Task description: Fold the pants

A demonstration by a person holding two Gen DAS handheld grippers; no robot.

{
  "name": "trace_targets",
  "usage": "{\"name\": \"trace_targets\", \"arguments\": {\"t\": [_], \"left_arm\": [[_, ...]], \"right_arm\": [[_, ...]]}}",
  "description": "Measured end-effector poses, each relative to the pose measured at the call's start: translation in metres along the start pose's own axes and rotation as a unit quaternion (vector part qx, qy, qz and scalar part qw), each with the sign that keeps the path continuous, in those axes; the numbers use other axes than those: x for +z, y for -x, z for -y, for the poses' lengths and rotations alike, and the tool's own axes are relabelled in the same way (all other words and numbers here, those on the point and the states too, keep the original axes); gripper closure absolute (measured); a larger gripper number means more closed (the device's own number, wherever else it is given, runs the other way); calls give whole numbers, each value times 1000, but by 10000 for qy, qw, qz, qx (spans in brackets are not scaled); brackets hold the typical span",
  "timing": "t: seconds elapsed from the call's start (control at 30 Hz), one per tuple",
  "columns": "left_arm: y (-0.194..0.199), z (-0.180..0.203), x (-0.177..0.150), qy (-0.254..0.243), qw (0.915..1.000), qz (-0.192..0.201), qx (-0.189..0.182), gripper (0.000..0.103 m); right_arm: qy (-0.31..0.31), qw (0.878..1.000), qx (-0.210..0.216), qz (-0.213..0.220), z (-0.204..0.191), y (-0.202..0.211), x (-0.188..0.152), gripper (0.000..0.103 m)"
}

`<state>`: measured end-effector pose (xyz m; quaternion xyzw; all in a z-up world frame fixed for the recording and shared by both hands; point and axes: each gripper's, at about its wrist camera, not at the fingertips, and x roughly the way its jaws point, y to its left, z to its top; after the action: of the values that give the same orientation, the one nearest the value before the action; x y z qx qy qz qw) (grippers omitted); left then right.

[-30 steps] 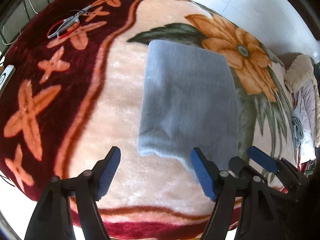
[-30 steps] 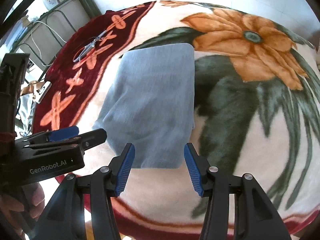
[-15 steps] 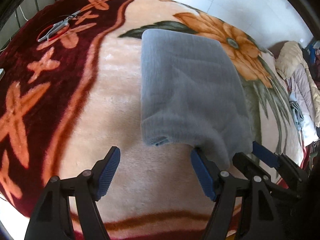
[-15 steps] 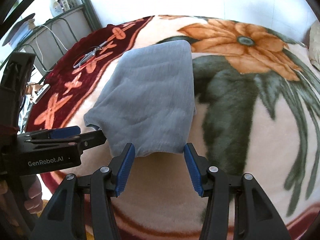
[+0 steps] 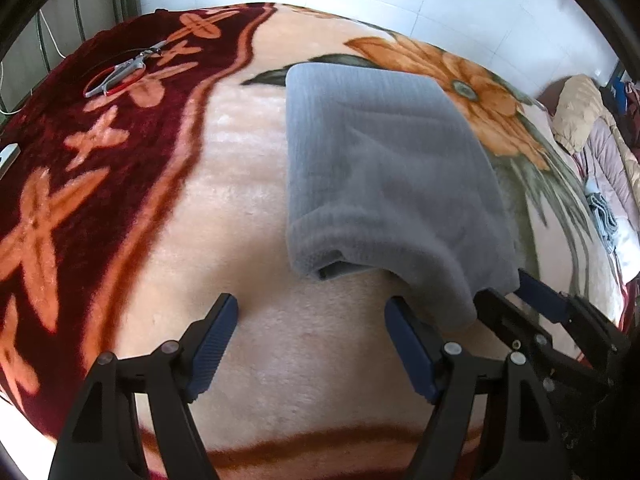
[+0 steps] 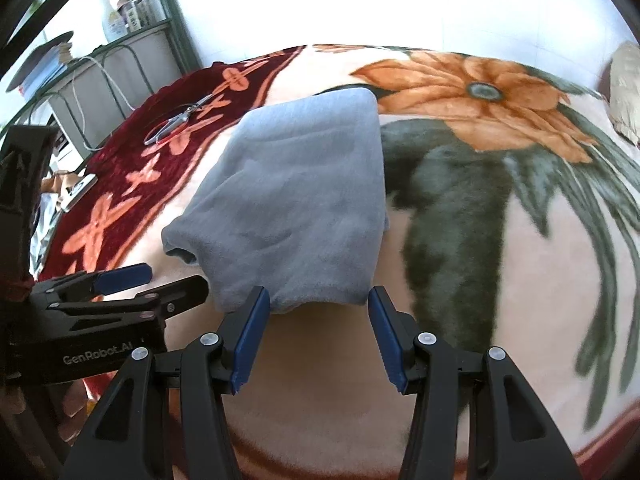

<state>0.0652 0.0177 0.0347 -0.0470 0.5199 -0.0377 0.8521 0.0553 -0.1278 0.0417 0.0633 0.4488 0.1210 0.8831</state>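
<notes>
Pants (image 5: 384, 172) folded flat on blanket (image 5: 248, 208) beside its orange flower, left gripper (image 5: 312, 344) wide and empty, right gripper (image 6: 318, 330) half open, empty, at near hem.

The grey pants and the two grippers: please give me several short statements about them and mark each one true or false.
1. The grey pants lie folded on a floral blanket. True.
2. The left gripper grips the pants. False: its jaws stand open on bare blanket.
3. Scissors rest on the blanket's dark red border. True.
4. The right gripper is shut. False: its jaws are apart at the pants' near edge.
</notes>
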Motion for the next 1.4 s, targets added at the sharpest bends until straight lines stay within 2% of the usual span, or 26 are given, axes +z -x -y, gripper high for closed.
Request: {"name": "trace_targets", "arguments": {"t": [0.23, 0.5, 0.73, 0.93, 1.17, 1.4], "left_arm": [[10, -1, -5, -27, 9999, 3, 164, 24], [21, 2, -11, -115, 9997, 54, 223, 24], [18, 1, -17, -140, 9995, -11, 265, 24], [16, 1, -17, -206, 9990, 71, 381, 24], [13, 7, -16, -428, 9975, 210, 523, 24], [14, 8, -15, -402, 9983, 235, 351, 24]], "right_arm": [[-276, 9996, 18, 58, 4, 12, -3, 51], [-267, 9996, -86, 43, 1, 19, -9, 51], [-136, 9994, -318, 56, 6, 18, -9, 51], [-333, 9989, -326, -40, 15, 14, -9, 51], [-191, 9992, -347, -88, 8, 10, -10, 51], [7, 9992, -394, -86, -2, 9, -11, 51]]}}
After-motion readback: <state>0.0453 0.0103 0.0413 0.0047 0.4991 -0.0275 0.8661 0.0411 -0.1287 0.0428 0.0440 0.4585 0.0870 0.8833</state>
